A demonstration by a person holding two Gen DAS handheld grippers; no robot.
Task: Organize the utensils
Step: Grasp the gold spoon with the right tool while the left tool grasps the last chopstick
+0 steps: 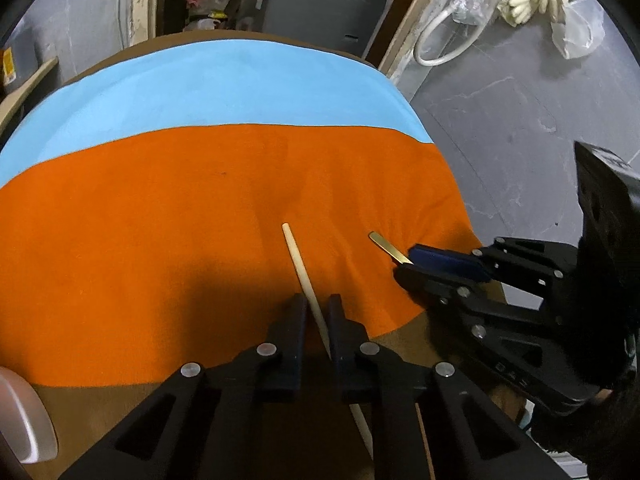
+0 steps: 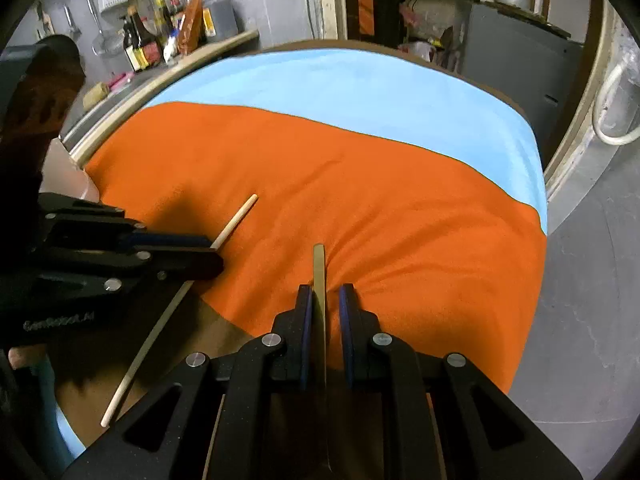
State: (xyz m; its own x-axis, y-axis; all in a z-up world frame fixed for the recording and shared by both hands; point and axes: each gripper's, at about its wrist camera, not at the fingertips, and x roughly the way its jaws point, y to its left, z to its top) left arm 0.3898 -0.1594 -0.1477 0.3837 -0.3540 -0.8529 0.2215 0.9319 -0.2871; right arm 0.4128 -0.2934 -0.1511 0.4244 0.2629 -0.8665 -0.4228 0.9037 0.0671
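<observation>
Gripping utensils: each gripper had its jaws clenched on one utensil near the lower centre of its own view.
Wooden stick: the wooden stick (image 1: 298, 264) lay slanted over the orange cloth (image 1: 160, 240), its far end toward the frame centre, its near part passing between the jaws.
Left gripper: the left gripper (image 1: 318, 320) had its jaws clamped on the stick.
Metal handle: the flat brass-coloured handle (image 2: 319, 268) pointed up the frame, the cloth puckered around it.
Right gripper: the right gripper (image 2: 324, 304) had its jaws nearly together on that handle, blue pads (image 2: 306, 320) on either side.
Cloths: a light-blue cloth (image 2: 360, 88) lay beyond the orange one.
Tabletop: the brown tabletop (image 1: 280, 420) showed at the lower edge.
Background: bottles (image 2: 148, 40) stood at upper left in the right view.
</observation>
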